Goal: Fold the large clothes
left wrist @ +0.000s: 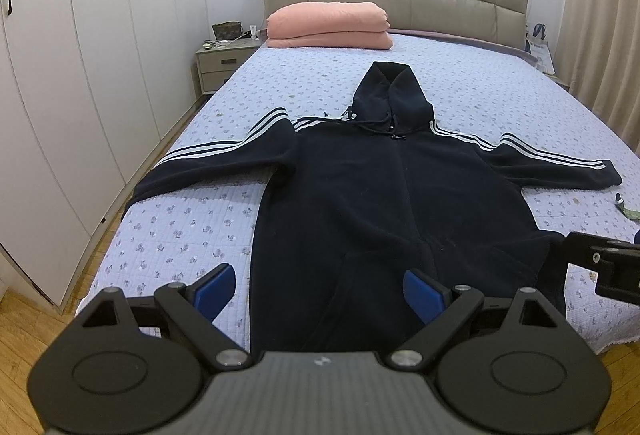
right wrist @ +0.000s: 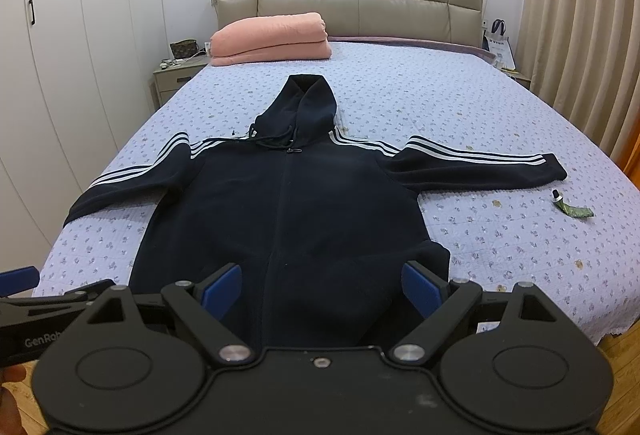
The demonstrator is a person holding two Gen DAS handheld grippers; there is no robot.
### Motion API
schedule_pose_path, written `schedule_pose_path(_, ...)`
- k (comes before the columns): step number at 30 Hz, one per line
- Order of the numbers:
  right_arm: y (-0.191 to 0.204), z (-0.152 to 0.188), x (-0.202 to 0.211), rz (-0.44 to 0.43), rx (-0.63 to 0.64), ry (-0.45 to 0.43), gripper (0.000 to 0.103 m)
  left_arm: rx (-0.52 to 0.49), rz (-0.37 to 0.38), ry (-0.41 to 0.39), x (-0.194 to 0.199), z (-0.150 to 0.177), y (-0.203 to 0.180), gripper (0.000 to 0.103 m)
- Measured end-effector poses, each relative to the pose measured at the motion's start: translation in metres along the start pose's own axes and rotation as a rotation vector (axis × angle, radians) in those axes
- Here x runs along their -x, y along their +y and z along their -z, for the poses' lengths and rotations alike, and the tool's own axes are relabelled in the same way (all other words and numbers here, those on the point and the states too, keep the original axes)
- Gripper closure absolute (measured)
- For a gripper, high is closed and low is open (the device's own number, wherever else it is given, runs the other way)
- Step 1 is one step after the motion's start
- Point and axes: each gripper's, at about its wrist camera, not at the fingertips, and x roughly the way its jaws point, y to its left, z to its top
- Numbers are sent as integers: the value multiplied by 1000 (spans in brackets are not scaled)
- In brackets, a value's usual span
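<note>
A dark navy zip hoodie [left wrist: 380, 195] with white sleeve stripes lies flat, face up, on the bed, sleeves spread out, hood pointing to the headboard. It also shows in the right wrist view [right wrist: 288, 203]. My left gripper [left wrist: 320, 289] is open, its blue pads apart, hovering above the hoodie's hem at the bed's foot. My right gripper [right wrist: 322, 289] is open too, above the hem's right part, holding nothing. Each gripper shows at the edge of the other's view.
The bed [left wrist: 180, 227] has a lilac flowered quilt. Folded pink blankets [left wrist: 328, 25] lie by the padded headboard. A small green tube [right wrist: 572, 207] lies near the right sleeve cuff. White wardrobes [left wrist: 80, 55] stand left, a nightstand [left wrist: 220, 65] beyond, curtains [right wrist: 580, 15] right.
</note>
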Motion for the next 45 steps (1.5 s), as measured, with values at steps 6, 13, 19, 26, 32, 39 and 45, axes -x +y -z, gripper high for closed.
schedule_pose_path(6,0,0,-1,-3,0,4,0,-2,0,-1,0,0,0,10)
schedule_pose_path(13,-4,-1,-5,4,-14,12,0,-1,-6,11,-5,1,1,10)
schedule_pose_path(19,-10,-4,-22,14,-26,27,0,-17,-7,8,-16,-5,-7,10)
schedule_pose_path(26,-45,-12,-70,19,-62,44,0,-30,7,-11,-55,-22,-25,12)
schedule_pose_path(32,-142,-32,-132,59,-130,-30,0,-11,32,-43,-110,-46,-47,12)
schedule_pose_path(39,-331,-81,-244,86,-385,-91,0,-33,57,-98,-182,-67,-78,13)
schedule_pose_path(45,-481,-114,-340,179,-656,-111,3,-62,55,-148,-228,-74,-99,13)
